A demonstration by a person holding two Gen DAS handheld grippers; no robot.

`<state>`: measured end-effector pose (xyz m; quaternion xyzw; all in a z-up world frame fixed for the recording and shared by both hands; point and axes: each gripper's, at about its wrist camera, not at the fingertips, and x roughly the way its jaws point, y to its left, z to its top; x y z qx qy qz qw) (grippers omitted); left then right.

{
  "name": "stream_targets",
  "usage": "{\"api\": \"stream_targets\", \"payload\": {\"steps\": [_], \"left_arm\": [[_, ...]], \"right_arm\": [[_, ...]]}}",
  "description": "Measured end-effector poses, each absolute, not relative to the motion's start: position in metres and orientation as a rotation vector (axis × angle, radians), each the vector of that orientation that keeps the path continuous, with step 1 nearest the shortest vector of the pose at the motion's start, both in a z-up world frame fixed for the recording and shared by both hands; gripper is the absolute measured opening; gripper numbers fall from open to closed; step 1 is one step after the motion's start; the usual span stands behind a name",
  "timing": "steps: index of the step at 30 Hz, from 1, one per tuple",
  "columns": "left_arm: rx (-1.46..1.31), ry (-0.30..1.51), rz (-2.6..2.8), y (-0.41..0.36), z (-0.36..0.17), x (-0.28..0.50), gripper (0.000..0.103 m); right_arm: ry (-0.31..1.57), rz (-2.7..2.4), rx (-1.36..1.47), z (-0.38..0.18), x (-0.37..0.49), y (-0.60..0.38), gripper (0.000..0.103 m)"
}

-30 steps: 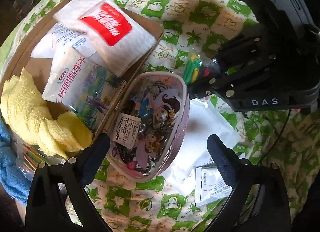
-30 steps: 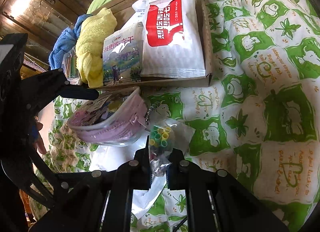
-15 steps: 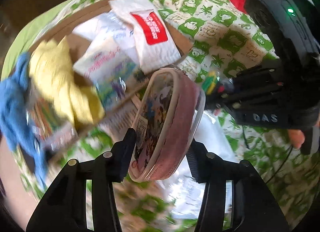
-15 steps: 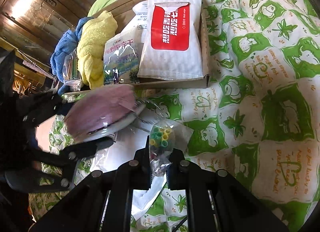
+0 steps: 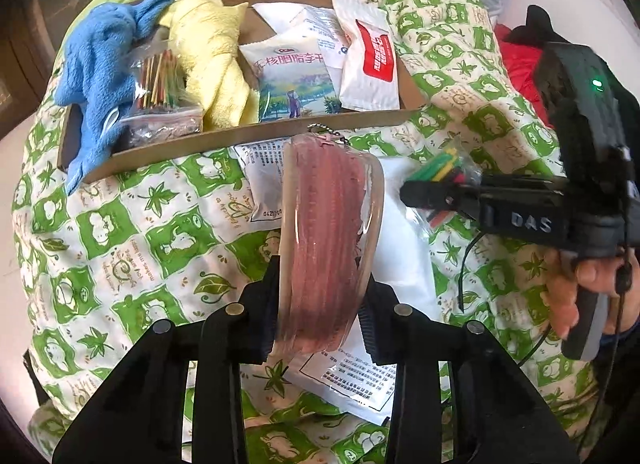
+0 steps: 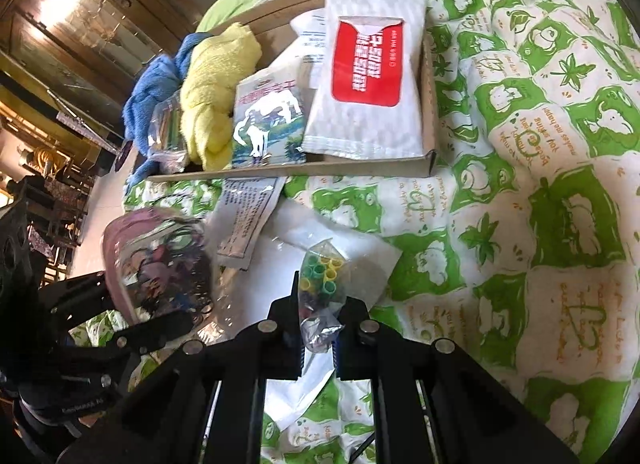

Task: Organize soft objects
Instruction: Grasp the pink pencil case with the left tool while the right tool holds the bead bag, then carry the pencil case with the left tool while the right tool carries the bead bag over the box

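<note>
At 10 o'clock the cardboard tray point(image 5: 248, 135) holds towels and packets. The left gripper point(image 5: 320, 304), jaws just closing, pinches the pink pouch point(image 5: 328, 240) edge-up. At 3 o'clock the right gripper point(image 6: 318, 334) clamps the bag of coloured tubes point(image 6: 320, 276).

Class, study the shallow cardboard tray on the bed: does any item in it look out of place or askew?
Yes. The blue plush cloth is not fully inside the cardboard tray: it drapes over the tray's left end, one end hanging down over the front wall. The yellow towel and snack packets lie within the tray.
</note>
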<state>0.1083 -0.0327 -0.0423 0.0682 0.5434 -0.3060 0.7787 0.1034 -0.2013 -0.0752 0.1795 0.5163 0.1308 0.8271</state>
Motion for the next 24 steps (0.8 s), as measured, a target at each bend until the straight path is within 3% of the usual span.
{"api": "stream_targets", "payload": {"steps": [24], "left_arm": [[0.055, 1.099, -0.650, -0.015, -0.022, 0.114, 0.030]], "right_arm": [[1.071, 0.306, 0.353, -0.072, 0.100, -0.189, 0.008]]}}
